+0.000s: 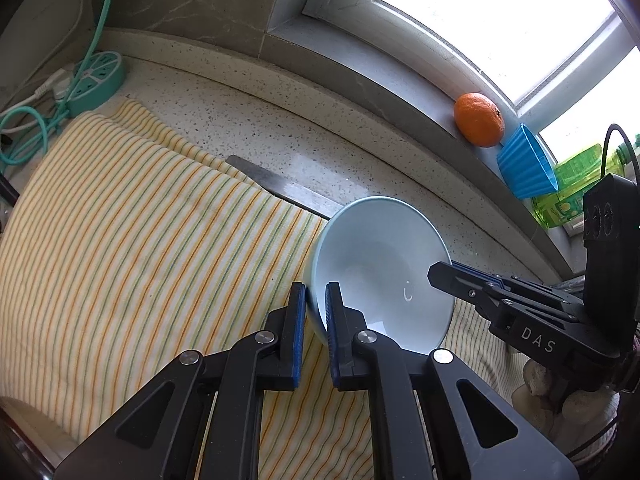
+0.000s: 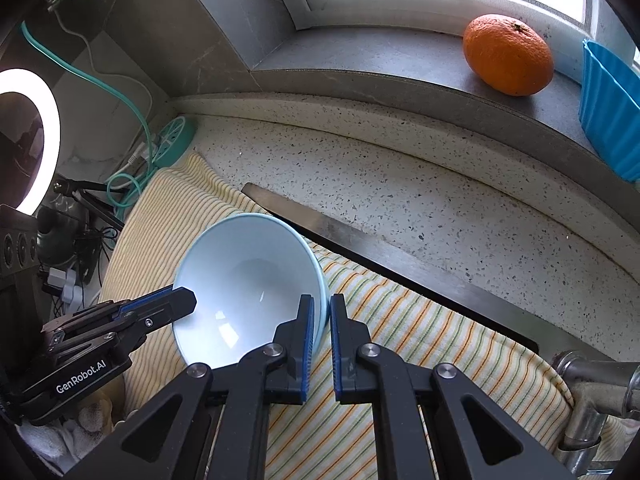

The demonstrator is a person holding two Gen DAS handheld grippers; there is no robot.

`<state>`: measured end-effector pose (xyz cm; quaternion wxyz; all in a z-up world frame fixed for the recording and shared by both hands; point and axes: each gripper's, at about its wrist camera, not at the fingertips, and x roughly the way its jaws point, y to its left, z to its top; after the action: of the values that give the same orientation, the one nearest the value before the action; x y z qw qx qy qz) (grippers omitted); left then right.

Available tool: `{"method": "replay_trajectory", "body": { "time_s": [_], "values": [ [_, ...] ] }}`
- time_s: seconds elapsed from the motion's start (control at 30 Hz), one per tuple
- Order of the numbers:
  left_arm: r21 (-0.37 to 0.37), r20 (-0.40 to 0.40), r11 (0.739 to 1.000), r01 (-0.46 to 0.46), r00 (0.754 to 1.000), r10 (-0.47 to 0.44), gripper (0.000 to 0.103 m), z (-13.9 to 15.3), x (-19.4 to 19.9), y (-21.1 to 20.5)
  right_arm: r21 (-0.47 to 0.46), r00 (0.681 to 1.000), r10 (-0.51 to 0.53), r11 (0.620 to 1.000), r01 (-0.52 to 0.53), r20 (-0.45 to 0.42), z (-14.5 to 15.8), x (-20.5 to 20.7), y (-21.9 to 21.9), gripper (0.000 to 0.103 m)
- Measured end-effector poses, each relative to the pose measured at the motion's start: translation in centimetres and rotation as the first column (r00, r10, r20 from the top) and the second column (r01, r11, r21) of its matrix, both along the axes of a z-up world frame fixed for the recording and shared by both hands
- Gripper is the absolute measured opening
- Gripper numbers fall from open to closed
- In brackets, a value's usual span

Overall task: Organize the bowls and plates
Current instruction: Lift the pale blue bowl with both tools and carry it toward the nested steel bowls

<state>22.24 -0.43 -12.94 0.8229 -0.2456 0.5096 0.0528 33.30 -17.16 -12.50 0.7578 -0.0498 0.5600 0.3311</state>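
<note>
Between both tools' pads: bowl [image 1: 380, 264] rim.

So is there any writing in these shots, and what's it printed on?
"DAS": white letters on the black body of the right gripper, seen from the left wrist.
"GenRobot.AI": white letters on the black body of the left gripper, seen from the right wrist.
The green bottle on the windowsill has a printed label, too blurred to read.
The pale blue bowl carries a small mark inside, not readable as text.
</note>
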Motion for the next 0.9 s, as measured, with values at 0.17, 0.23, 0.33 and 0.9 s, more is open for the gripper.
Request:
{"method": "replay_trajectory", "body": {
  "time_s": [0.17,0.23,0.33,0.9],
  "values": [
    [-0.004,0.021,1.0,0.004,1.0,-0.004,0.008,1.0,-0.5,0.1,0.005,1.0,-0.007,1.0,0.007,0.012,0.8,-0.4,-0.1,0.007],
    [-0.005,0.03,1.0,0.003,1.0,-0.003,0.008,1.4,-0.8,0.2,0.007,1.0,-0.009,1.0,0.009,0.016,1.2,-0.6,-0.1,0.007],
    [-0.007,0.047,1.0,0.006,0.999,-0.005,0.008,2.1,-1.2,0.5,0.006,1.0,-0.011,1.0,0.011,0.025,1.9,-1.1,0.0,0.007],
    [-0.024,0.122,0.999,0.029,0.992,-0.025,0.008,5.7,-6.8,2.5,0.018,0.996,-0.03,0.999,0.029,0.079,5.8,-6.9,1.4,0.007]
  ]
}}
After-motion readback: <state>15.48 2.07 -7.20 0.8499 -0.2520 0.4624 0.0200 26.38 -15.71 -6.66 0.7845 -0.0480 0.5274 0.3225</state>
